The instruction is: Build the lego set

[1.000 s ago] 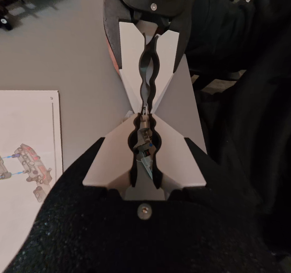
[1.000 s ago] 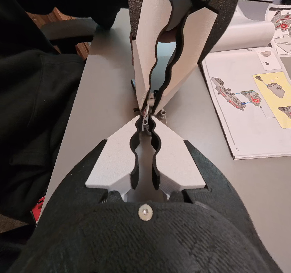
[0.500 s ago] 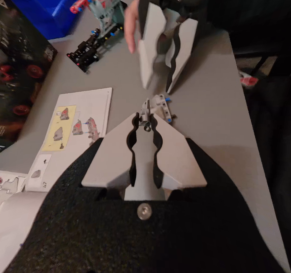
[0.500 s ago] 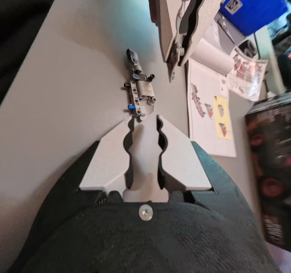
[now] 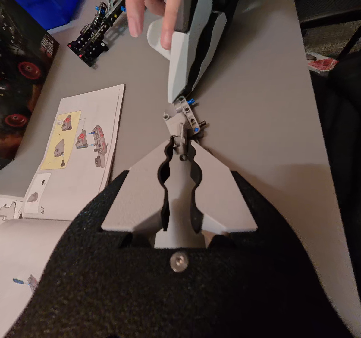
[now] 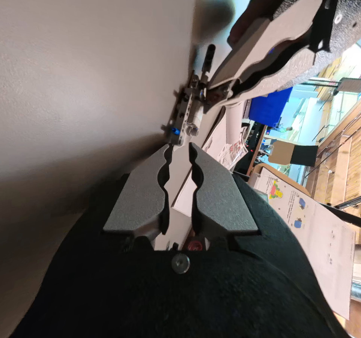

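Two tongs meet over my grey table. Going left to right: the dark set box, a blue bin, the black Technic chassis, then the open instruction booklet. My left tongs pinch the near end of the small grey Technic sub-assembly, which lies just above the tabletop. My right tongs slant in with their jaws parted, tips just beside its far end, my hand curled around them.
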`<state>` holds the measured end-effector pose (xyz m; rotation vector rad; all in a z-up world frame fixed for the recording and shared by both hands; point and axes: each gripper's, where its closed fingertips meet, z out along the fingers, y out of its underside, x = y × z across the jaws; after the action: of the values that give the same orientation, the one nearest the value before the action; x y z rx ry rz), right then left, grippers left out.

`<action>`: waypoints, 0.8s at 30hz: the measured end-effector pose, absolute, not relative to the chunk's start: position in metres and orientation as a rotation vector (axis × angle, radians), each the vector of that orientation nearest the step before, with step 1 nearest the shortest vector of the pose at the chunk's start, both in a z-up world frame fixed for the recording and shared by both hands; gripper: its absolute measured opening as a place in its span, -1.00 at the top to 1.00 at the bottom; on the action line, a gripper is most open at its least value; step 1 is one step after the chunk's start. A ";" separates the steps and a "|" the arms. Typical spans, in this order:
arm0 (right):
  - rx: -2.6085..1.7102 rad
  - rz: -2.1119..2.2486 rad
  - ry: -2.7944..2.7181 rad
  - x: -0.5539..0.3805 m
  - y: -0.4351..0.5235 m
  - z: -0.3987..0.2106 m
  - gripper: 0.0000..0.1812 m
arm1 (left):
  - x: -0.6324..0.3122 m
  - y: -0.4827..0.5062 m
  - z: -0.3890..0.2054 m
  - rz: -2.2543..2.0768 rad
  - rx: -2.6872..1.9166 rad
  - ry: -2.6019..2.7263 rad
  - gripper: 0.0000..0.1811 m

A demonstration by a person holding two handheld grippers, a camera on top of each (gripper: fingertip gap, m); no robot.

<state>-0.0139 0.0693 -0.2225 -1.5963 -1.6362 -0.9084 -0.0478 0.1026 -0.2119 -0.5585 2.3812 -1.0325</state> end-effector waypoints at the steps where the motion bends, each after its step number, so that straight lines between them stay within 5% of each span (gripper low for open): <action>1: -1.581 -0.919 -1.642 -0.013 0.070 -0.223 0.87 | -0.048 0.105 -0.212 -1.042 -0.558 2.392 0.86; 7: -1.552 -0.844 -1.551 -0.017 0.079 -0.214 0.64 | -0.053 0.109 -0.214 -1.195 -0.538 2.471 0.87; 11: -1.638 -0.777 -1.587 -0.015 0.081 -0.226 0.91 | -0.053 0.111 -0.214 -1.225 -0.505 2.500 0.87; 24: -1.979 -0.518 -1.235 -0.026 0.068 -0.227 0.98 | -0.071 0.144 -0.183 -1.125 -0.609 2.275 0.87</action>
<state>-0.0256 0.0684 -0.2270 -1.9790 -1.2353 -0.5181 -0.0710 0.1439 -0.1834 -0.6092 2.2753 -1.1245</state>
